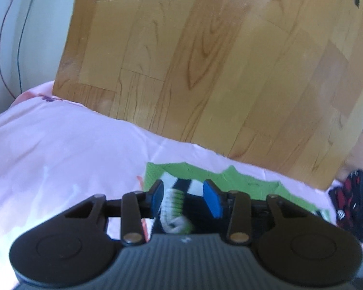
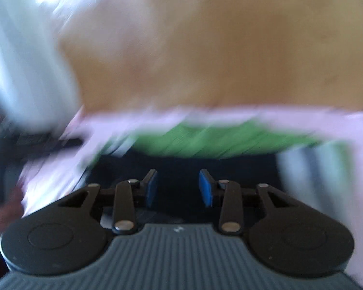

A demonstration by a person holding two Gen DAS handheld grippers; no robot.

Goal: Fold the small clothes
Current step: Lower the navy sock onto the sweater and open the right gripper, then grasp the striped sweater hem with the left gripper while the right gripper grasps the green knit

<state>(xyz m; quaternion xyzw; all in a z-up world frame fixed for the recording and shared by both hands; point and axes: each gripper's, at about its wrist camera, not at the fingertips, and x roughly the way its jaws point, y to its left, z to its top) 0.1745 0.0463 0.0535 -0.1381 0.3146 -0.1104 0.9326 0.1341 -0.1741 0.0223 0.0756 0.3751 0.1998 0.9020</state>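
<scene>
Spreading across the near half of both views, a pink sheet (image 1: 60, 149) covers the work surface, its far edge meeting wood-plank flooring (image 1: 217, 60) beyond. On the sheet lies a green cloth (image 1: 249, 181), seen sharply from the left wrist and only as a smeared green band (image 2: 205, 137) from the right wrist, where the whole picture is motion-blurred. A dark garment with red markings (image 1: 353, 200) sits at the far right edge of the sheet, apart from the green cloth. Thin cables (image 1: 19, 36) hang against the pale wall at far left. Smaller: a black, white and green striped sock (image 1: 179, 205) lies bunched on the green cloth, between the blue pads of the left gripper (image 1: 185, 197); the left pad looks to be against the sock's ribbed cuff, the right pad stands clear of it, so the fingers are parted, not clamped. Right gripper (image 2: 177, 188): fingers parted over dark fabric (image 2: 179, 164); nothing visibly pinched, blur hides detail.
</scene>
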